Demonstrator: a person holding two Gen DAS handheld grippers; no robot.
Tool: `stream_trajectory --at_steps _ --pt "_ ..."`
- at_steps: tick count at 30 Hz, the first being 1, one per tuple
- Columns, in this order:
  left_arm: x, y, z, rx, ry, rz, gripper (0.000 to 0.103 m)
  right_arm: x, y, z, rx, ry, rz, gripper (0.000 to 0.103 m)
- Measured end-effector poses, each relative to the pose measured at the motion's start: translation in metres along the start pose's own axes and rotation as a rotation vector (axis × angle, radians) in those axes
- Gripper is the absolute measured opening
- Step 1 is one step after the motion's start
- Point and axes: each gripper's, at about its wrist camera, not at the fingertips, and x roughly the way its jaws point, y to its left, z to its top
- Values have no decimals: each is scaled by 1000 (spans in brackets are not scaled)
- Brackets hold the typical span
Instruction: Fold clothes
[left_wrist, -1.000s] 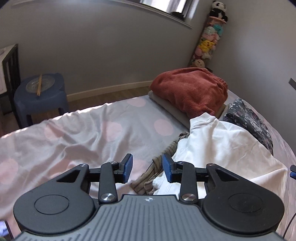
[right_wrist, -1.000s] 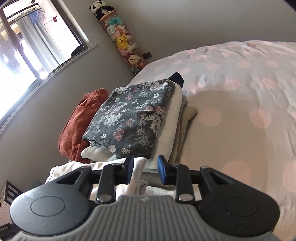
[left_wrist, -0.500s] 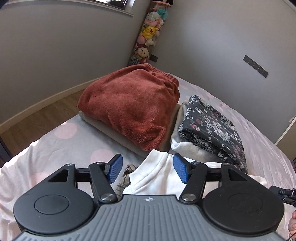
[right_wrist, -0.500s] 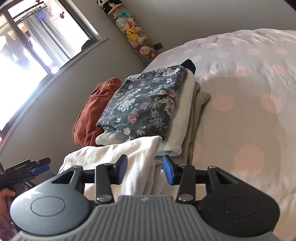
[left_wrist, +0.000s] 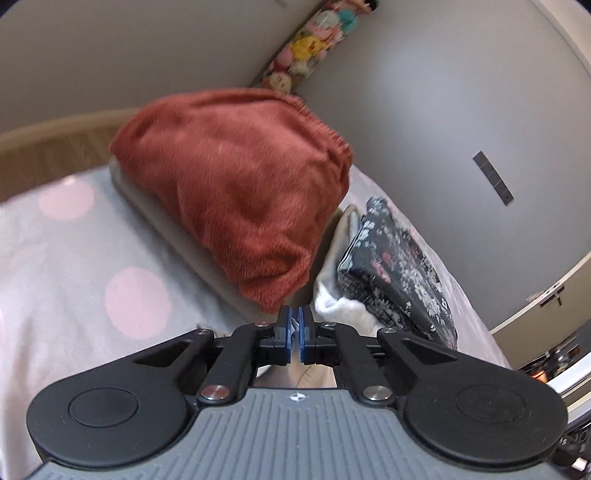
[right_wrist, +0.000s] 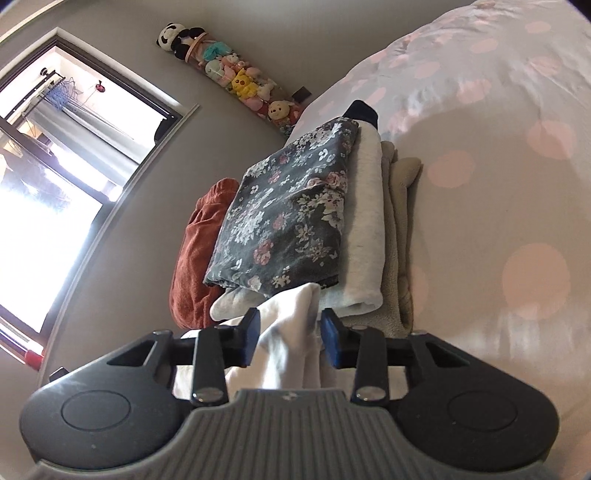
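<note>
— Pinching tight: the left gripper (left_wrist: 294, 334) has its blue pads pressed together with a thin sliver of white cloth caught between them, just in front of the rust-red fleecy folded garment (left_wrist: 236, 184).

— And the right gripper (right_wrist: 290, 334)?

— Its jaws are closing, with a bunched fold of the white cotton garment (right_wrist: 291, 332) standing up between the blue pads. The cloth brushes the left pad; whether the right pad presses it yet, I cannot tell.

— Where does that white piece sit?

— Low and close to the camera, its tip reaching the near edge of the folded stack ahead.

— Describe the stack.

— On top, a dark grey folded fabric with a pink-and-white flower print (right_wrist: 288, 214); under it a pale grey folded sweatshirt (right_wrist: 365, 229), then a beige fleecy layer (right_wrist: 400, 229). The rust-red garment lies beside it, on the window side.

— And underneath everything?

— A pale bedspread with pink dots (right_wrist: 509, 184). In the far corner, a column of soft toys (right_wrist: 240, 83) leans along the wall.
</note>
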Motion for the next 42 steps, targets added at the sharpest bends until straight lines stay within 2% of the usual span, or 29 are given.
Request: stream_trajectory --at_steps 1,2,4,8,10,11,13,15,17,21,27,28,29,30,33,37,39,42 --pt "-5 -1 3 9 -30 21 1 -1 2 -1 -17 -7 4 10" --pt "-9 -3 5 17 -60 43 1 -3 4 -1 -34 -15 7 6" --pt "-17 -5 11 36 -106 86 1 -3 11 -2 -84 -41 -22 6" --pt "3 -11 10 115 -50 217 0 10 14 -5 -98 -33 -80 6" --pt "14 -7 7 120 1 285 0 15 15 -6 -121 -17 -131 6" --pt "16 -3 5 110 22 293 0 15 16 -7 -135 -10 -151 10" --pt "9 2 3 91 22 286 0 4 17 -8 -165 -19 -144 20" --pt "-6 0 2 111 2 282 6 -10 21 -10 -208 -36 -141 21" --pt "-25 -10 -2 160 -25 276 6 -25 29 -13 -270 -58 -149 21" --pt "-64 -42 -17 262 -51 215 6 -48 52 -35 -375 -54 -144 21" --pt "-115 -86 -72 475 -24 181 6 -68 99 -97 -534 0 -110 21" --pt "-121 -90 -85 496 -12 177 7 -68 106 -108 -563 7 -110 24" --pt "-125 -92 -97 513 3 171 7 -68 112 -120 -591 18 -107 34" --pt "-128 -92 -109 529 19 171 7 -67 115 -130 -610 32 -103 37" --pt "-126 -91 -142 574 66 188 7 -58 117 -154 -661 86 -128 37" --pt "-113 -73 -158 549 93 219 7 -38 101 -170 -691 167 -204 38" --pt "-106 -65 -158 503 102 229 9 -29 90 -171 -668 197 -232 40" --pt "-101 -60 -154 470 101 249 9 -25 82 -170 -635 200 -249 45"
